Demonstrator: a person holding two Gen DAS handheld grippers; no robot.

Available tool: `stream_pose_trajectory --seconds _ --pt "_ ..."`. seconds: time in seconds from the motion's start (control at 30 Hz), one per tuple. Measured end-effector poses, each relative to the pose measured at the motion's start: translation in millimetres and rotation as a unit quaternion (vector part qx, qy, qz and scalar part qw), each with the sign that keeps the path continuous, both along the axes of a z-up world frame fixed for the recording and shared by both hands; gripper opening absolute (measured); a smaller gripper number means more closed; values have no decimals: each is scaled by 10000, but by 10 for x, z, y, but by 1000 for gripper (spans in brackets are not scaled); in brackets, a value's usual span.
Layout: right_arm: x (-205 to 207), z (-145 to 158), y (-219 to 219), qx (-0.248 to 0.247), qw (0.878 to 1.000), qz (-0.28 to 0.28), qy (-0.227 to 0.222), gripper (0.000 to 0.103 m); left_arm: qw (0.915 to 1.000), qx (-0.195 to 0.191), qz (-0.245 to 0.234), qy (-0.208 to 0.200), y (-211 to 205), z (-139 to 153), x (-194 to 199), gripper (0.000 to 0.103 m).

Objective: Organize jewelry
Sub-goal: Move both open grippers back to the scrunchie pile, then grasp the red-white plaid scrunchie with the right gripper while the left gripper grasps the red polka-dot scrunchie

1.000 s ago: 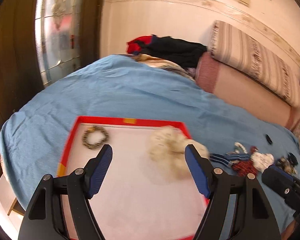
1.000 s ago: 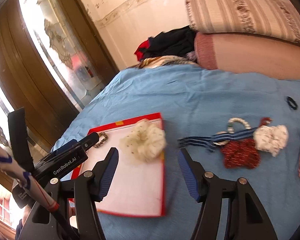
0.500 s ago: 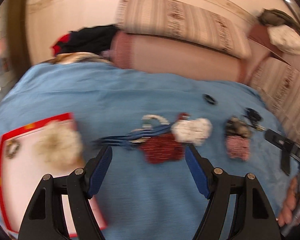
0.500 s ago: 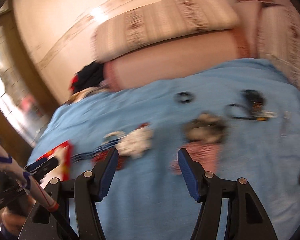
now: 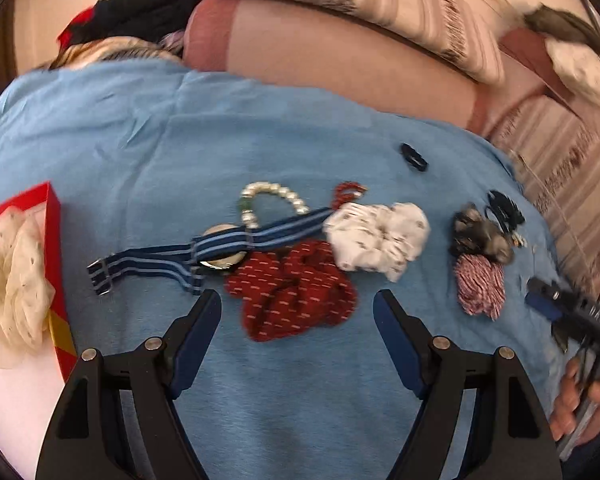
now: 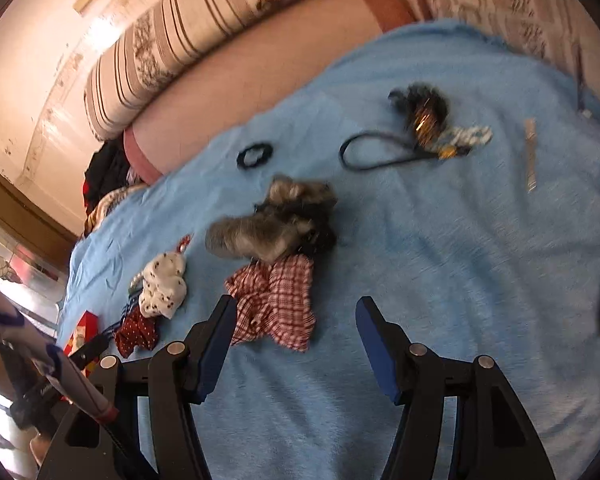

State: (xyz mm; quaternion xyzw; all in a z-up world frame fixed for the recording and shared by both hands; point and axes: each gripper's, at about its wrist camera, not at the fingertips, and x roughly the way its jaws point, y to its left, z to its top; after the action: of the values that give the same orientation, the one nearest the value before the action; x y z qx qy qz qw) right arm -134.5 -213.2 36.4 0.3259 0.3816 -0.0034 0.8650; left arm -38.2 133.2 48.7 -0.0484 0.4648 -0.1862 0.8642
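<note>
The left gripper [image 5: 298, 314] hangs spread and empty over the blue bedspread [image 5: 260, 128], its jaws having just widened, just short of the red scrunchie [image 5: 296, 296]. Beyond it the striped watch strap [image 5: 204, 252] runs lengthwise left to right, buckle end left. The right gripper [image 6: 296, 320] gapes empty beside the checked scrunchie [image 6: 276, 304].

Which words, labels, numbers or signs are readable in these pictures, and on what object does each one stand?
No text can be read.
Pale marks on the side of the right gripper, in the left wrist view: too blurred to read.
</note>
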Motion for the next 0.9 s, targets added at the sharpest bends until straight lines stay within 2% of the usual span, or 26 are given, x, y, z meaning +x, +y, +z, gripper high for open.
stream_pose_trajectory --seconds 0.2,0.23,0.27,0.3,0.4,0.5,0.6,0.7,0.8,0.9 --pt "273 -163 216 -341 9990 76 277 64 9997 -167 197 21 233 16 65 78" --pt "326 -203 260 -386 9986 129 328 55 9996 -176 201 32 240 11 68 78" --pt "359 -236 319 -436 9980 209 396 20 9997 -172 186 44 236 -4 85 78" --pt "374 -258 382 -466 9974 320 452 9 9997 -153 174 47 226 -8 85 78" --pt "289 -136 518 -638 9967 475 142 9 9999 -95 75 39 158 -32 95 78" --pt "123 103 641 -630 9935 776 -548 9 10000 -15 -77 26 58 -75 84 78" --pt "-8 260 704 -741 9880 943 -969 9 9996 182 -198 -104 -45 -101 65 78" --pt "-20 276 720 -677 9875 1027 -987 9 9982 425 -323 -255 -140 -133 38 77" --pt "-9 236 695 -616 9888 1017 -898 9 9971 580 -432 -253 -219 -200 41 65" --pt "-9 240 705 -500 9895 1028 -888 9 9955 781 -489 -243 -319 -318 77 65"
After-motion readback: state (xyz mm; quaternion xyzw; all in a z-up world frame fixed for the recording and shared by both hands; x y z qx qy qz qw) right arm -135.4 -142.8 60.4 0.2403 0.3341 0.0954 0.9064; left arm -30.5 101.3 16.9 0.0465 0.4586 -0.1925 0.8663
